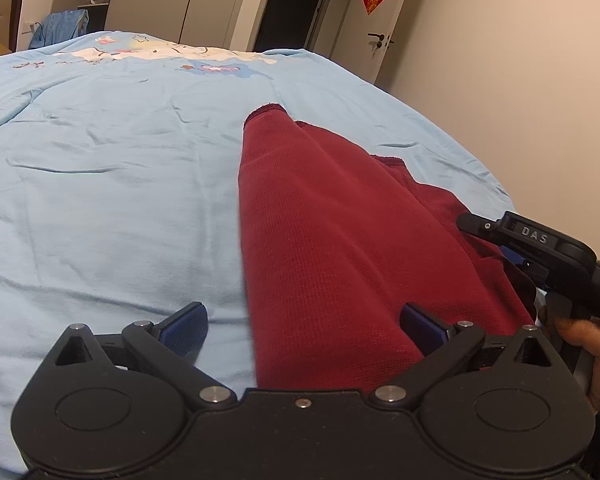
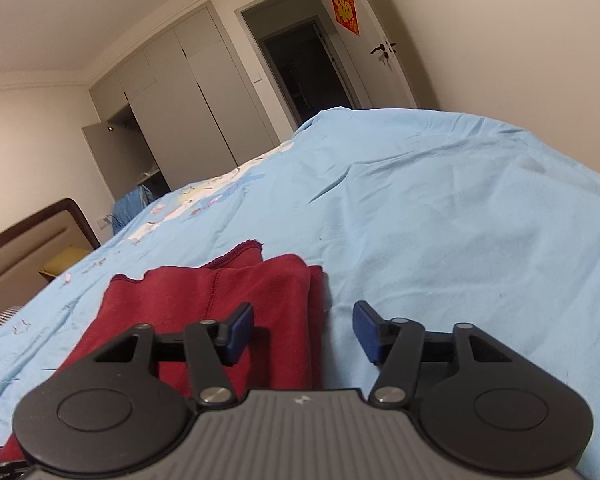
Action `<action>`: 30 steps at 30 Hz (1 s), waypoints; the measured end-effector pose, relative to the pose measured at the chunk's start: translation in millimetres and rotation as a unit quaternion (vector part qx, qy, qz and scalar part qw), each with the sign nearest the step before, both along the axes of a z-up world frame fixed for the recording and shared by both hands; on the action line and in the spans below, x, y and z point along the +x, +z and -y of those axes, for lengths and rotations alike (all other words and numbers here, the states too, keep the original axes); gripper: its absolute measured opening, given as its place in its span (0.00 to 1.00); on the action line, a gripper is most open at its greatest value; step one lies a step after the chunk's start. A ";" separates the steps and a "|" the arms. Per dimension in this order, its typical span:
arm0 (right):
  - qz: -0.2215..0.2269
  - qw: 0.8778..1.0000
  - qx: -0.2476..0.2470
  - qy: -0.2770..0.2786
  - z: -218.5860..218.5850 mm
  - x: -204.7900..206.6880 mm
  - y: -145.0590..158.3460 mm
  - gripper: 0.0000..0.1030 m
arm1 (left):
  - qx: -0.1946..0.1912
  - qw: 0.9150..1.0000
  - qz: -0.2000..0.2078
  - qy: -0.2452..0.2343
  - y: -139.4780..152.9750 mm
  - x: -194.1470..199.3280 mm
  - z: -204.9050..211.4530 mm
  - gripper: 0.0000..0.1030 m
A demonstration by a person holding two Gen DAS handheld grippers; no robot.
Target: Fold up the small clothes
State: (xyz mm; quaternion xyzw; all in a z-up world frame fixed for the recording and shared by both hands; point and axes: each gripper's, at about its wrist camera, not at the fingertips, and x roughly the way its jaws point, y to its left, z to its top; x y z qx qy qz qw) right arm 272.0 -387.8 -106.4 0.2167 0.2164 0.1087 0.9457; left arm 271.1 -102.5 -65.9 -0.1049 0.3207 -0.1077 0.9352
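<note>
A dark red knit garment (image 1: 340, 240) lies folded lengthwise on the light blue bedspread (image 1: 120, 180), its narrow end pointing away. My left gripper (image 1: 304, 330) is open over the garment's near left edge, with one blue pad on the bedspread and the other above the red cloth. In the left wrist view the right gripper (image 1: 500, 232) shows at the garment's right side, held by a hand (image 1: 584, 340). My right gripper (image 2: 304, 336) is open too, straddling the right edge of the red garment (image 2: 220, 300). Nothing is between either pair of pads.
The bedspread (image 2: 440, 220) spreads wide on both sides, with a cartoon print (image 1: 148, 52) at its far end. A headboard (image 2: 32, 236) stands left, wardrobe doors (image 2: 180, 92) and a dark doorway (image 2: 304, 68) behind. Blue cloth (image 1: 60, 26) hangs beyond the bed.
</note>
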 end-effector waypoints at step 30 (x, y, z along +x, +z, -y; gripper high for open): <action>0.013 0.999 -0.031 0.032 -21.3 -20.9 -9.1 0.44 | -0.028 0.999 0.030 -0.004 17.7 0.5 -18.4 0.98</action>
